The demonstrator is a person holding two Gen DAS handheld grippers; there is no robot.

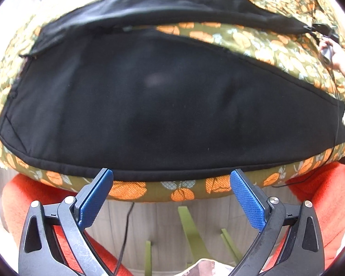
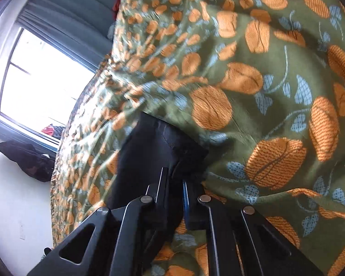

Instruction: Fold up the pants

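A green cover (image 1: 260, 43) printed with orange flowers spreads over the surface; one window (image 2: 43, 85) shows behind. One pair of black pants (image 1: 168, 105) lies flat, waistband hem just beyond the left gripper (image 1: 171, 179), whose two blue pads (image 1: 247, 197) stand apart, released. The right gripper (image 2: 176, 179) is clenched on the pants' black cloth.

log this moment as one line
left gripper: open, at waistband edge | right gripper: shut on black pants | surface: floral bedspread
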